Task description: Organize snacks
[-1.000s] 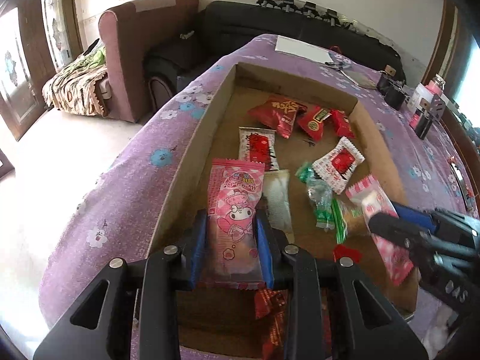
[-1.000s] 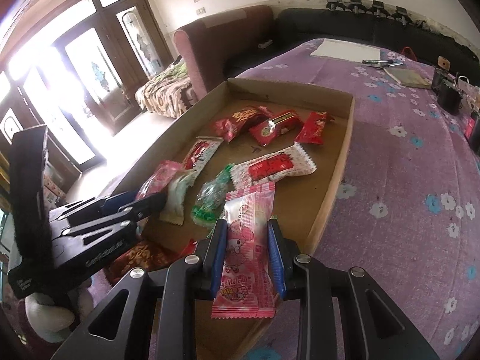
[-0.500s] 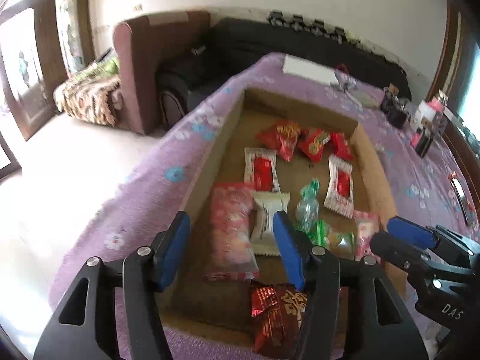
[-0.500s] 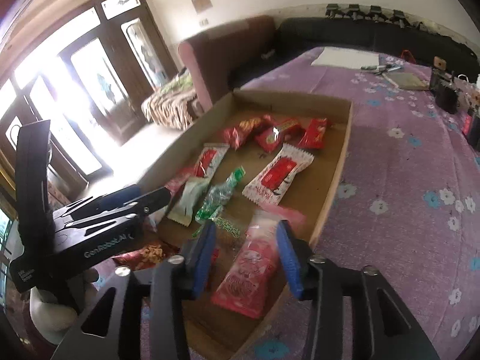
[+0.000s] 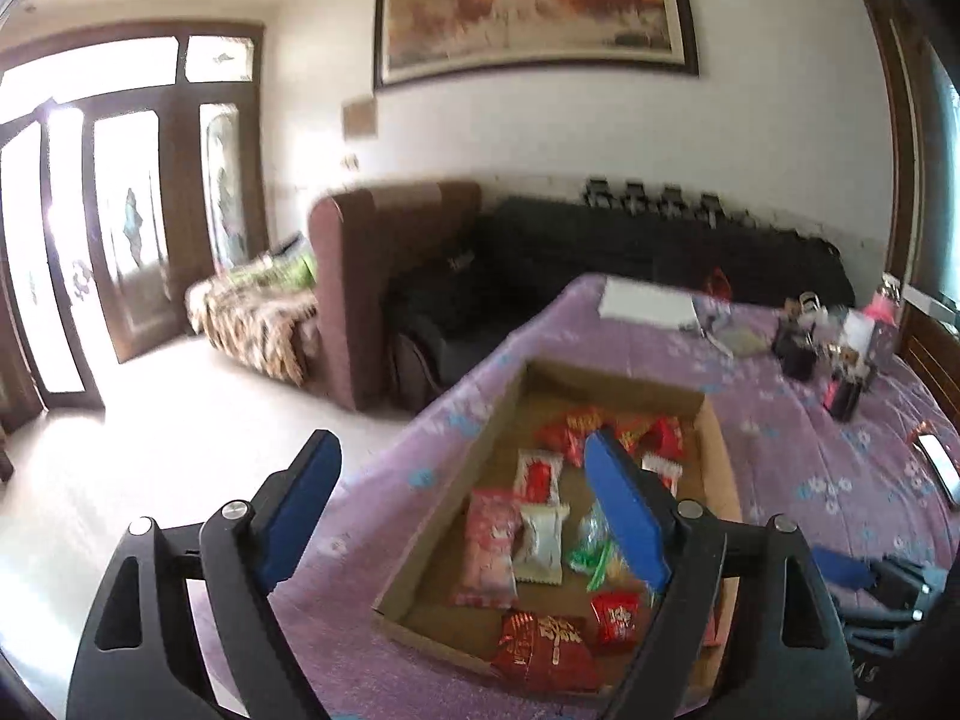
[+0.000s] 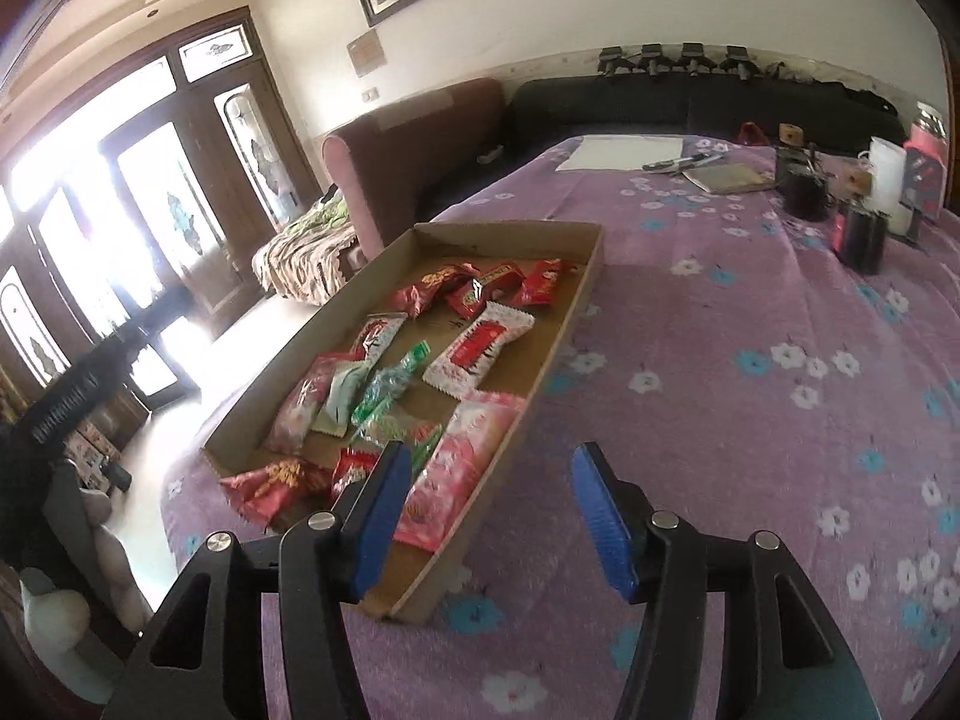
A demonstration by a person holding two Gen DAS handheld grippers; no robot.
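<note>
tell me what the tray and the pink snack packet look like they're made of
Tray: looks like plain brown cardboard, matte, with folded walls and raw cut edges. Pink snack packet: seems a thin glossy plastic film, printed, with a crimped end seal; it catches a soft sheen, though blur hides finer detail.

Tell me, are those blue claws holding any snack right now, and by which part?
Nothing is held. Both the left gripper and right gripper are opening with nothing between them; the pink packets lie in the box.

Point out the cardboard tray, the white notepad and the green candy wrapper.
cardboard tray (image 6: 585, 276): right wrist view, right wall.
white notepad (image 6: 621, 152): right wrist view, its middle.
green candy wrapper (image 6: 390, 387): right wrist view, its middle.
</note>
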